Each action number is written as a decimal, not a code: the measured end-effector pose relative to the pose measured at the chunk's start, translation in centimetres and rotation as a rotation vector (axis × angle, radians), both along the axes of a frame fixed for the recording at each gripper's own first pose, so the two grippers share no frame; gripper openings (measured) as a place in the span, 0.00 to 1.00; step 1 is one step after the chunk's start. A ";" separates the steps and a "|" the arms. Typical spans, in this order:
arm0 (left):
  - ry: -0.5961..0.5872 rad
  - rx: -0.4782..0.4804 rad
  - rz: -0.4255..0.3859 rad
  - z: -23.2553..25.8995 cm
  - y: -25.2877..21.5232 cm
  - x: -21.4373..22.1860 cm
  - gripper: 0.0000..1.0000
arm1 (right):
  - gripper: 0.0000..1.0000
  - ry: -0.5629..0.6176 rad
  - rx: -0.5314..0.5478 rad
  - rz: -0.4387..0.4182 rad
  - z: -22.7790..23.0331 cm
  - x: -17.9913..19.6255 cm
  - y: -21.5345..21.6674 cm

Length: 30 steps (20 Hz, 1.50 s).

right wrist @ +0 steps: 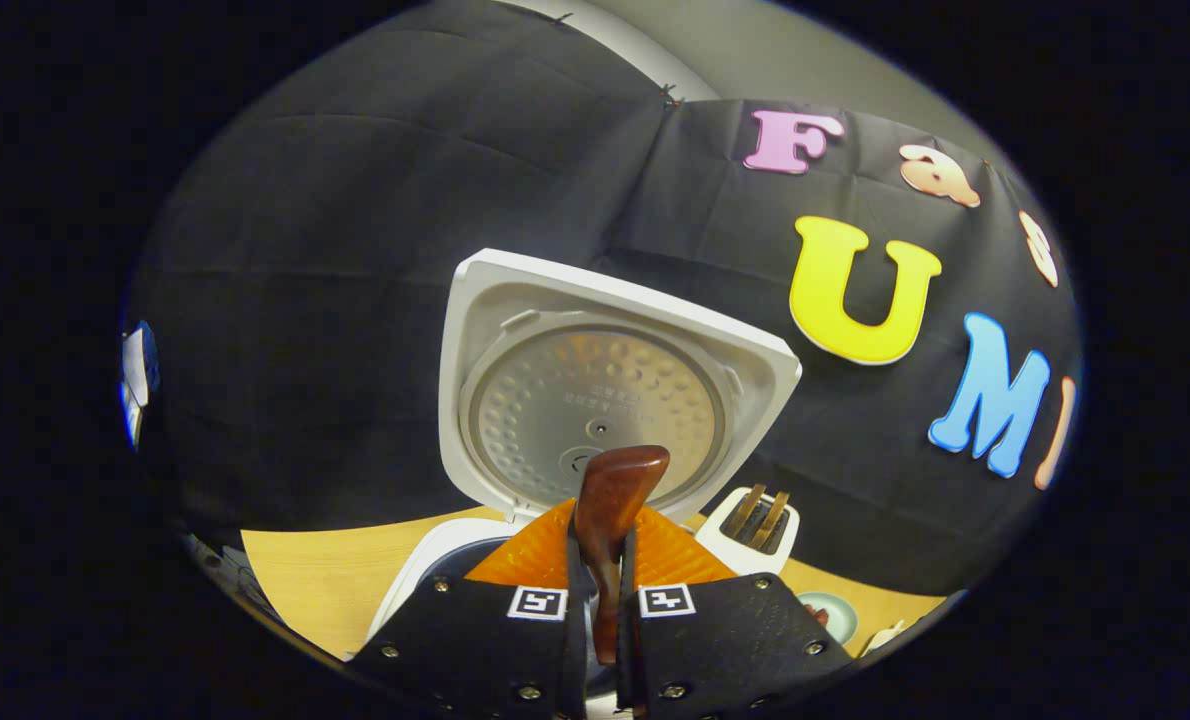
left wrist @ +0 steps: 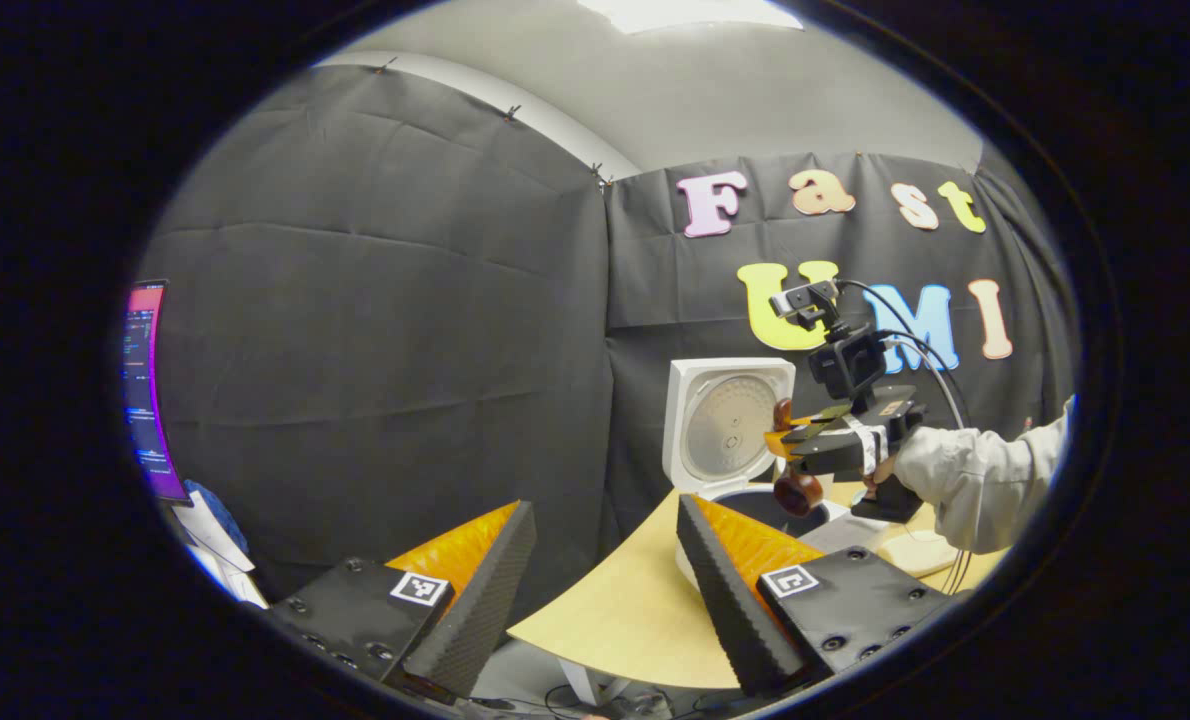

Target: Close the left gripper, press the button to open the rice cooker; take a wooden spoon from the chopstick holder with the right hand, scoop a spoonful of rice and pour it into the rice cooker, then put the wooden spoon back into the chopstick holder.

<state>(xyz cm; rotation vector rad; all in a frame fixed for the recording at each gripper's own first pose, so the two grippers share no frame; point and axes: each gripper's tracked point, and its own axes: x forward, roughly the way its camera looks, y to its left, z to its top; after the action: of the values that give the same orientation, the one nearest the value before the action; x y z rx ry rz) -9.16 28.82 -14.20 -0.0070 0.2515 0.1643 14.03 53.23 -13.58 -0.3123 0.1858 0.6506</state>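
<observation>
The white rice cooker (left wrist: 725,430) stands on the table with its lid up, and the round inner plate of the lid (right wrist: 595,400) faces me. My right gripper (left wrist: 785,440) hovers over the pot's mouth, held by a hand in a light sleeve. It is shut on a dark wooden spoon (left wrist: 798,492), whose bowl hangs down just above the pot. In the right gripper view the spoon's handle (right wrist: 615,490) sticks up between the shut fingers of the gripper (right wrist: 600,560), and the spoon's bowl is hidden. My left gripper (left wrist: 605,505) stands open and holds nothing, back from the cooker off the table's near edge.
A white chopstick holder (right wrist: 760,520) with wooden utensils stands to the right of the cooker, with a small greenish dish (right wrist: 825,612) in front of it. The light wooden table (left wrist: 615,610) ends in a curved near edge. A monitor (left wrist: 145,390) glows at far left.
</observation>
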 end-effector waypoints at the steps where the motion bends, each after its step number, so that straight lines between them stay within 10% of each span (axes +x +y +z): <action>1: -0.004 0.005 -0.002 0.1 -0.1 0.0 1.00 | 0.12 -0.017 0.005 0.002 0.4 -0.1 -0.4; 11: -0.056 0.001 -0.064 0.8 -0.8 0.4 0.98 | 0.12 0.120 0.335 -0.081 6.7 0.4 -7.9; 30: -0.127 -0.063 -0.261 5.1 -8.2 1.1 0.91 | 0.12 0.108 0.349 -0.527 4.4 0.4 -41.7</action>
<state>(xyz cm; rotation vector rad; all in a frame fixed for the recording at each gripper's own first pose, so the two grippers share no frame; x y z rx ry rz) -8.04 20.57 -9.06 -0.0470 0.1287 -0.1037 14.39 11.54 -9.16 0.1113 0.2419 0.1688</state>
